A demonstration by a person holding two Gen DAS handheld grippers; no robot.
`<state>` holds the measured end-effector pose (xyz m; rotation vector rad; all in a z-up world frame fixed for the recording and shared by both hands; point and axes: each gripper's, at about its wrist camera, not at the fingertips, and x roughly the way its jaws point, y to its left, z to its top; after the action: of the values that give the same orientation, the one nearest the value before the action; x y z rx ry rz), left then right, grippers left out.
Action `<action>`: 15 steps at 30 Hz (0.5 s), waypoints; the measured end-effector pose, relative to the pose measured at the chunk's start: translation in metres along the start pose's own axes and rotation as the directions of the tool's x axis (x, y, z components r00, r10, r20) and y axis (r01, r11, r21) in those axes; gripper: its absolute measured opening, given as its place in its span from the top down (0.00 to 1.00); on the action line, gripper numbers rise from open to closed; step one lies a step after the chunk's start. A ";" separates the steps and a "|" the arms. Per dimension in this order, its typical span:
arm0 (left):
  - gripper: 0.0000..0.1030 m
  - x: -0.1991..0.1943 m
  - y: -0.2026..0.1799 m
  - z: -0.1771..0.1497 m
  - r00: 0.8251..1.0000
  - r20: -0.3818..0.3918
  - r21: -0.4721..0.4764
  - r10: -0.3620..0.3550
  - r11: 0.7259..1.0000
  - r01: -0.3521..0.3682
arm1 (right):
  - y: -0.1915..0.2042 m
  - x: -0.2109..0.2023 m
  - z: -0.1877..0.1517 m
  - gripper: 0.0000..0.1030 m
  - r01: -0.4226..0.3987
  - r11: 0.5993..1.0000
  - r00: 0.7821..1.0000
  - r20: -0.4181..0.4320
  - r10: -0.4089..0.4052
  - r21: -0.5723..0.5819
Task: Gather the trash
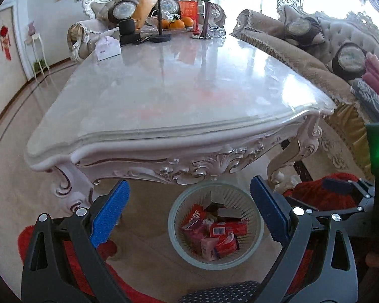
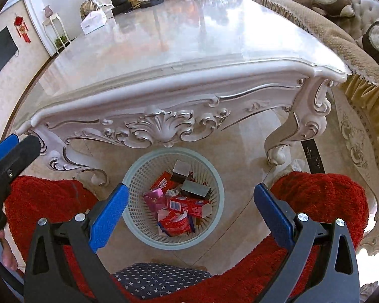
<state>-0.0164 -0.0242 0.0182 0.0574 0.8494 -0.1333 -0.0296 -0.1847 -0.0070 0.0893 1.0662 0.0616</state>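
Observation:
A pale round slatted waste basket stands on the floor just under the near edge of the white marble table. It holds several red and pink wrappers and small boxes, plus grey blocks. My left gripper hovers open above the basket with nothing between its blue pads. My right gripper is also open and empty, right over the basket. The left gripper's tip shows at the left edge of the right wrist view.
At the table's far end sit a fruit bowl with oranges, a phone stand, a vase with a rose, a tissue box. Sofas flank the right. Red fuzzy legs and a starred cushion lie below.

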 end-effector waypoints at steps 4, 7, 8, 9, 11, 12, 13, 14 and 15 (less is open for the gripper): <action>0.09 -0.003 -0.005 -0.002 0.999 0.005 0.023 0.036 0.999 -0.036 | 0.001 0.000 -0.001 0.08 0.005 1.000 1.000 0.000 -0.005 -0.006; 0.09 -0.004 -0.005 -0.002 0.998 0.011 0.026 0.059 0.998 -0.060 | 0.002 0.001 -0.003 0.08 0.003 1.000 1.000 -0.006 -0.003 -0.002; 0.09 -0.004 -0.005 -0.002 0.998 0.011 0.018 0.064 0.998 -0.064 | 0.002 0.002 -0.004 0.08 0.001 1.000 1.000 -0.009 -0.001 0.000; 0.09 -0.004 -0.004 -0.001 0.998 0.010 0.004 0.062 0.998 -0.062 | 0.003 0.002 -0.004 0.08 0.002 1.000 1.000 -0.011 -0.002 0.000; 0.09 -0.002 -0.002 -0.001 0.999 -0.002 -0.012 0.053 0.999 -0.053 | 0.004 0.003 -0.005 0.08 0.004 1.000 1.000 -0.013 -0.004 -0.004; 0.09 -0.001 -0.001 -0.001 0.999 -0.005 -0.015 0.052 0.999 -0.052 | 0.004 0.004 -0.005 0.08 0.005 1.000 1.000 -0.013 -0.006 -0.006; 0.09 0.001 0.000 -0.001 0.998 -0.011 -0.017 0.056 0.998 -0.057 | 0.004 0.005 -0.005 0.08 0.009 1.000 1.000 -0.014 -0.009 -0.007; 0.09 0.002 0.000 -0.001 0.998 -0.015 -0.017 0.062 0.998 -0.062 | 0.004 0.007 -0.005 0.08 0.011 1.000 1.000 -0.015 -0.011 -0.007; 0.09 0.003 0.000 -0.001 0.998 -0.018 -0.017 0.066 0.998 -0.066 | 0.003 0.009 -0.005 0.08 0.013 1.000 1.000 -0.020 -0.013 -0.002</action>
<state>-0.0148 -0.0245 0.0155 0.0704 0.8647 -0.0636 -0.0293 -0.1807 -0.0169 0.0800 1.0863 0.0520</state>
